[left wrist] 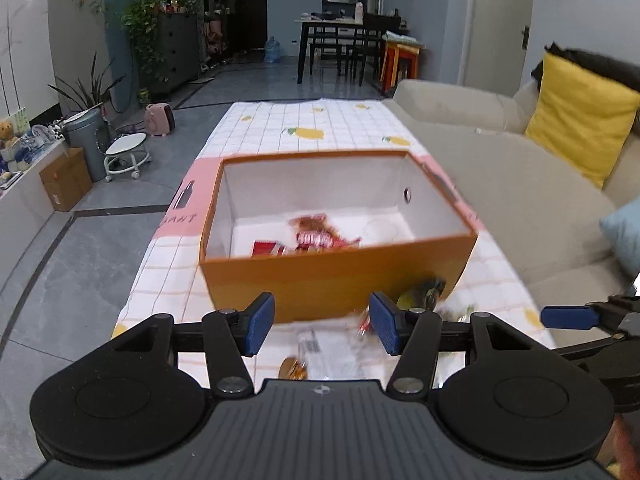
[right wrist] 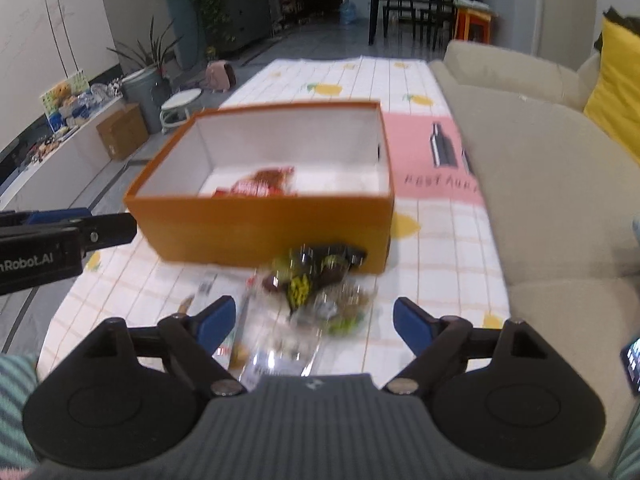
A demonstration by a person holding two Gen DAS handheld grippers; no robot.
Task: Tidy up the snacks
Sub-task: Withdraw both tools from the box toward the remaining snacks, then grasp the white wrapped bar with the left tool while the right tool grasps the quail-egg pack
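An open orange box (left wrist: 336,284) (right wrist: 264,228) stands on the checked tablecloth and holds red snack packets (left wrist: 316,234) (right wrist: 256,184). In front of it lies a loose pile of snacks: a dark packet with yellow print (right wrist: 316,268) (left wrist: 420,294) and clear wrappers (right wrist: 280,344) (left wrist: 320,346). My left gripper (left wrist: 322,326) is open and empty, just short of the box's near wall. My right gripper (right wrist: 314,326) is open and empty, over the snack pile. The right gripper's finger shows in the left wrist view (left wrist: 568,317).
A beige sofa (right wrist: 540,184) with a yellow cushion (left wrist: 580,116) runs along the table's right side. Floor lies to the left, with a stool (left wrist: 124,156), a bin and a cardboard box (left wrist: 64,180). The far tablecloth (left wrist: 320,124) has lemon prints.
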